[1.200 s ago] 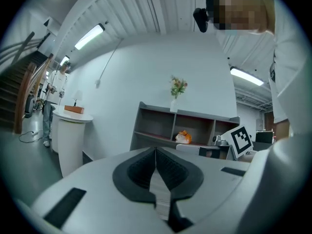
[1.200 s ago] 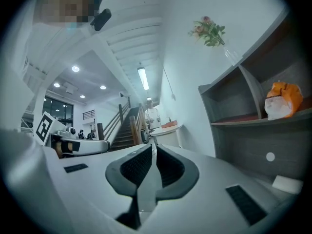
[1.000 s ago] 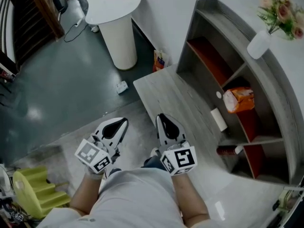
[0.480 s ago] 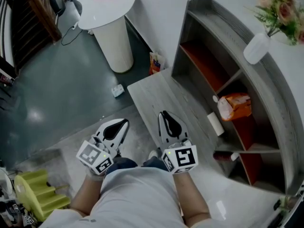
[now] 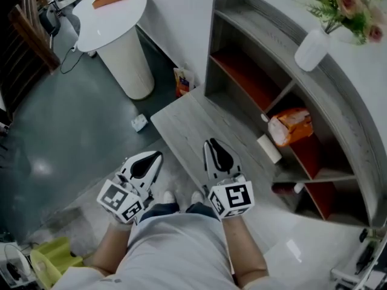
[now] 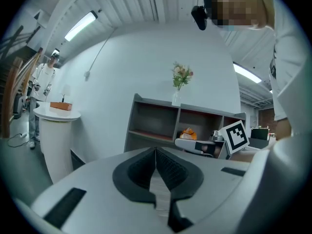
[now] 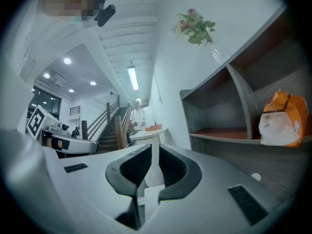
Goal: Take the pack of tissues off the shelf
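Note:
The pack of tissues (image 5: 290, 127), orange and white, sits in the middle compartment of the grey curved shelf (image 5: 260, 47) at the right. It also shows in the left gripper view as the tissue pack (image 6: 187, 133) and in the right gripper view as the tissue pack (image 7: 282, 121). My left gripper (image 5: 158, 156) and right gripper (image 5: 210, 144) are held low in front of my body, well short of the shelf. Both are shut with nothing in them, as seen at the left gripper (image 6: 156, 152) and the right gripper (image 7: 152, 150).
A white vase of flowers (image 5: 311, 48) stands on the shelf top. A small white box (image 5: 269, 148) lies below the pack, a bottle (image 5: 287, 189) lower still. A grey wooden platform (image 5: 193, 125) fronts the shelf. A white pedestal table (image 5: 118, 35) stands far left.
The view has shifted so that the shelf and pedestal table sit further left and up in the picture. Both grippers stay shut in the same place before my body.

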A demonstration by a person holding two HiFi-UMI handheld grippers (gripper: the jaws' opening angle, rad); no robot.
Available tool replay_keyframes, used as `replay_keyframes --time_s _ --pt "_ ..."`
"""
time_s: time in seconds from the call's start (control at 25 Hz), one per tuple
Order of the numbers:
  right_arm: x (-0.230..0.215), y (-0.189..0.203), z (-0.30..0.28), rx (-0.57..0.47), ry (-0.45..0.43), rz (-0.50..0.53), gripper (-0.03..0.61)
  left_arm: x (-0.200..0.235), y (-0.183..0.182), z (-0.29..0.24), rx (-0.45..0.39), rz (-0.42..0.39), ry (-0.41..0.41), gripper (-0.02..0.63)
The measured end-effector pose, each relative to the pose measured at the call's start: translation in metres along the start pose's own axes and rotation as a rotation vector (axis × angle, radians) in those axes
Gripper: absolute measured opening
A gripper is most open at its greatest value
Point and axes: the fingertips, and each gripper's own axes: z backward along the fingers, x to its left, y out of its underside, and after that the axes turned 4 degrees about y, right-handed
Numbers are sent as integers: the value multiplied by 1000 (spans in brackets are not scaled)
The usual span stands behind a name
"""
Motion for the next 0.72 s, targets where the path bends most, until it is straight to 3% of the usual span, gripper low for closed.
replay_keyframes --time_s 0.32,0.72 --pt "-52 -10 18 -23 224 7 40 2 -8 -39 6 -7 150 18" --pt "-124 -25 82 -59 516 -8 40 -29 -15 -89 16 -24 332 17"
